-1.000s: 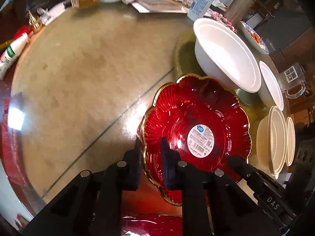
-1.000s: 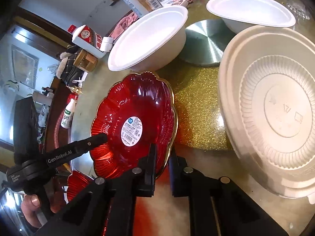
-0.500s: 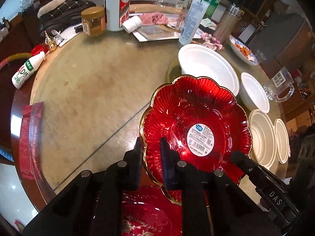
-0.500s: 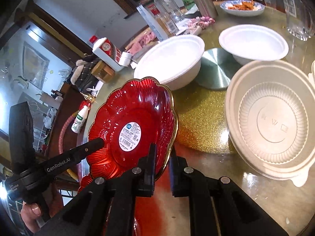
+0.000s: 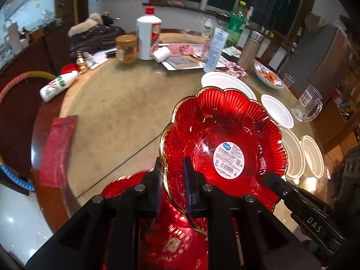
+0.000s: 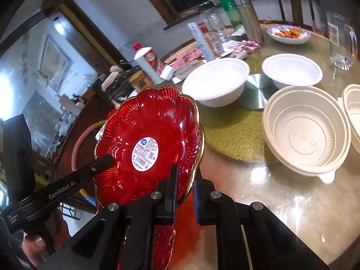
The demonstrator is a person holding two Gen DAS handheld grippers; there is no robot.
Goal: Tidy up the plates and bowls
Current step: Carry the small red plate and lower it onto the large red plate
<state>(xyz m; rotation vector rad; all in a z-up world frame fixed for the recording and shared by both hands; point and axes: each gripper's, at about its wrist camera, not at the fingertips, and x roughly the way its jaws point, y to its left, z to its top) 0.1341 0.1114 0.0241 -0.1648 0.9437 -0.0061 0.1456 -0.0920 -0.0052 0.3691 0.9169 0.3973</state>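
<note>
Red plate (image 5: pixel 225 144), gilt rim pinched by both tongs, left (image 5: pixel 172 187) and right (image 6: pixel 183 187); bare table (image 5: pixel 117 117) leftward. Arm reads "GenRobot.AI".

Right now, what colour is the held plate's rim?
Gold, edging the red plate; clearest in the left wrist view.

The right gripper (image 6: pixel 184 181) pinches the gold rim of a red plate (image 6: pixel 155 132), which is tilted up off the surface (image 6: pixel 281 202) with its white sticker (image 6: pixel 144 154) facing the camera. The left gripper (image 6: pixel 108 160) touches the plate's far edge. Another red plate (image 6: pixel 144 247) lies beneath. To the right sit two white bowls (image 6: pixel 216 81) and (image 6: pixel 292 69), with ribbed cream containers (image 6: pixel 307 130) nearer.
</note>
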